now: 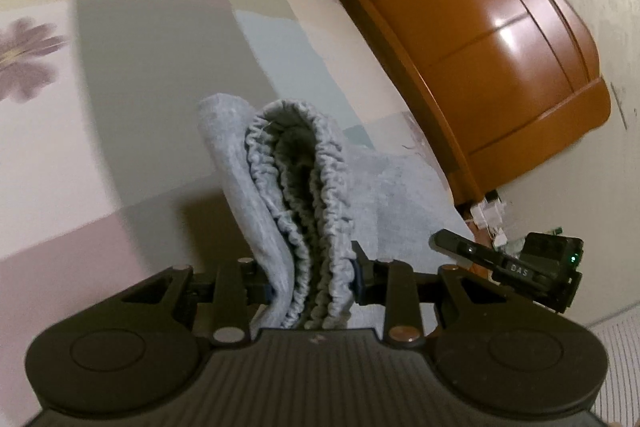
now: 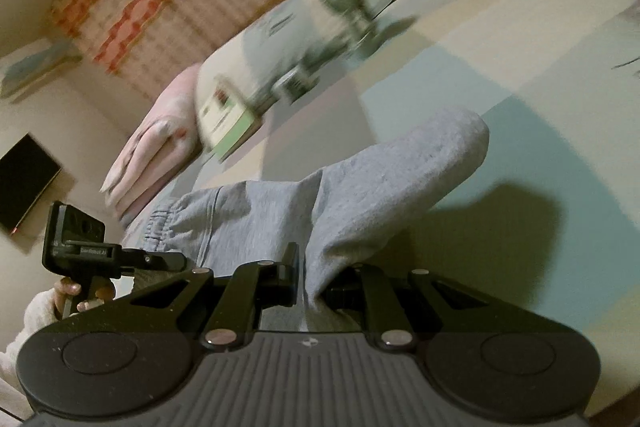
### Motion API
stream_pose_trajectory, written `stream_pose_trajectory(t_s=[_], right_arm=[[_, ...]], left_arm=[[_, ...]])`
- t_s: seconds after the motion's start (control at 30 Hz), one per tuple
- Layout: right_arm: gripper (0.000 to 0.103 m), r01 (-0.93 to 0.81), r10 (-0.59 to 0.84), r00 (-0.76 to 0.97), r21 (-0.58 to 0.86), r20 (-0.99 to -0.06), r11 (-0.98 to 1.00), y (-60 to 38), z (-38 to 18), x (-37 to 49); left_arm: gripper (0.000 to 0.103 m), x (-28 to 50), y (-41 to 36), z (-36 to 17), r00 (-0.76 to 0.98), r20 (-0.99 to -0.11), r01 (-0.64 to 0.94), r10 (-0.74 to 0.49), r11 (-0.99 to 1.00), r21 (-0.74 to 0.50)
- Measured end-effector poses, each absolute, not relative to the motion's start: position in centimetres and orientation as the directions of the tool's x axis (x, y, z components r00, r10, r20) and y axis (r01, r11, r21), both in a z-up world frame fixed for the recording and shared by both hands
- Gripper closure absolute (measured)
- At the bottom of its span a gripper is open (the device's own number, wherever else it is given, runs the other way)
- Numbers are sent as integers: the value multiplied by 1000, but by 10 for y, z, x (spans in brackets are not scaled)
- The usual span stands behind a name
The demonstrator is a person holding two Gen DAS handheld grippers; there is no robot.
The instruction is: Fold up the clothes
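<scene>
Above a bed covered with a pastel patchwork sheet (image 1: 132, 75), the black left gripper (image 1: 312, 281) is clamped, jaws partly closed, on the bunched, ruched elastic waistband of a pair of light grey jersey trousers (image 1: 296, 195), which hangs lifted off the sheet beside a glossy orange-brown wooden headboard (image 1: 500, 39). Further along the same grey garment (image 2: 360, 187), the black right gripper (image 2: 312, 283) is pinched almost fully closed on a thin fold of cloth, while a folded pink blanket (image 2: 160, 147) lies at the bed's far edge.
</scene>
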State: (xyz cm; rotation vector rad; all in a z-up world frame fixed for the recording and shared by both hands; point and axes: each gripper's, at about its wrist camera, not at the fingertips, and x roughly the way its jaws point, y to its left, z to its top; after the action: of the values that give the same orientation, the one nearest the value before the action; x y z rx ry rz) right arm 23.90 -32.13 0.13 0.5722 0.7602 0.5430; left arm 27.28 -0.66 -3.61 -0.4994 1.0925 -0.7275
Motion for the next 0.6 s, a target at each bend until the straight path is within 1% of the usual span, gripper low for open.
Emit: stream_pose_trajectory(t_s=[0.3, 0.6], right_arm=[[89, -140, 515, 727, 637, -453, 758, -398, -1, 245], [89, -62, 374, 800, 554, -470, 830, -436, -9, 256]], left_arm=[[73, 337, -121, -27, 196, -658, 424, -727, 668, -611], [73, 398, -216, -22, 156, -724, 514, -672, 681, -521]])
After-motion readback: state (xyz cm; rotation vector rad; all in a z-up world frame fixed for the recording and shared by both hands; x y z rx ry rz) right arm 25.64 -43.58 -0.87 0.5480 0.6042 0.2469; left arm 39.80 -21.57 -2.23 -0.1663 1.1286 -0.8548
